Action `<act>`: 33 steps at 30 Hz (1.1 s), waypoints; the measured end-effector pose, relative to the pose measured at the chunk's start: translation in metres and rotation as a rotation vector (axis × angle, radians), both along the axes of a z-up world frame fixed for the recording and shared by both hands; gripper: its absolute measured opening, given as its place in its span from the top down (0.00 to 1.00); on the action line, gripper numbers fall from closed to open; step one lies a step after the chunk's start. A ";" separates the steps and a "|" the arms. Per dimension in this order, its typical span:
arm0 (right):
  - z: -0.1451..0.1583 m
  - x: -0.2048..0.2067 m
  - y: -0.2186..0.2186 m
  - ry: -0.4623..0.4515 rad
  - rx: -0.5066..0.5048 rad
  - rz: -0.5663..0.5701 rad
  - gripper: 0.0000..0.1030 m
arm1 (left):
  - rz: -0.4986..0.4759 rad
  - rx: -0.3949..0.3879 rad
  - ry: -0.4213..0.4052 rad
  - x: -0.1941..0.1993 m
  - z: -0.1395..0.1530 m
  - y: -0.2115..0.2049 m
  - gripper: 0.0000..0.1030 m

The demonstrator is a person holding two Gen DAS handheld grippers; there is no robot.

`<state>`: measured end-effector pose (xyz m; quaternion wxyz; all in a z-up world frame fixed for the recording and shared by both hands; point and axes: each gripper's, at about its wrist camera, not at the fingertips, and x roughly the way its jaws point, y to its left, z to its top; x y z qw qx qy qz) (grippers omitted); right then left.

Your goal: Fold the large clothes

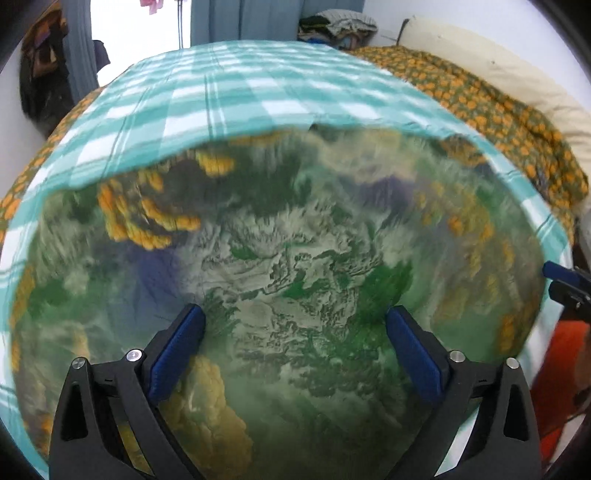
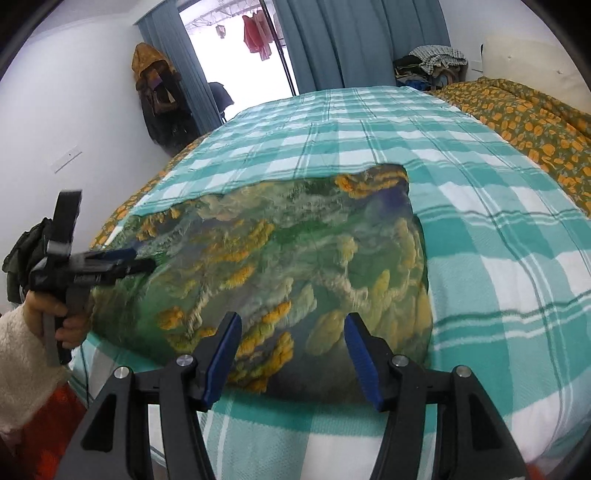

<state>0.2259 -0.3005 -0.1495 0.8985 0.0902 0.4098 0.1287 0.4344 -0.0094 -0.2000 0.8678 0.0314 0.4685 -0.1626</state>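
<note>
Item: floral garment (image 2: 295, 258), folded on the bed (image 2: 480, 221). We hold both grippers (image 1: 295, 321) (image 2: 291, 332) released, empty. Risk: fingers (image 1: 177, 354) snag and undo the fold.

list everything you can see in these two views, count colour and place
garment: 1, green with yellow and white print, spread on the bed's near end
checked blanket: 1, teal and white, covering the bed
floral bedding: 1, olive with orange flowers, far right side
clothes pile: 1, mixed colours, beyond the bed
curtains: blue, back wall
hanging laundry: red, outside the doorway
left gripper: black, blue pads, open over the garment
right gripper: black, blue pads, open at the garment's near edge
</note>
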 end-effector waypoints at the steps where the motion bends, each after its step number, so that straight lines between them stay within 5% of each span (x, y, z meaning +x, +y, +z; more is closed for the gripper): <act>1: -0.008 0.003 0.002 0.028 0.003 -0.008 0.42 | 0.009 -0.007 -0.005 0.001 -0.004 0.000 0.02; 12: 0.015 -0.020 -0.010 -0.019 0.001 -0.030 0.42 | 0.006 -0.024 -0.029 -0.026 0.027 0.004 0.03; 18: -0.007 -0.031 -0.016 0.020 -0.006 -0.064 0.42 | 0.007 0.036 -0.026 -0.044 0.008 -0.001 0.02; 25: -0.010 -0.031 -0.037 0.033 0.015 -0.149 0.42 | -0.026 -0.031 -0.063 -0.050 0.049 -0.013 0.03; 33: -0.025 -0.029 -0.069 0.118 0.173 -0.287 0.28 | -0.057 -0.087 -0.111 -0.019 0.068 -0.031 0.03</act>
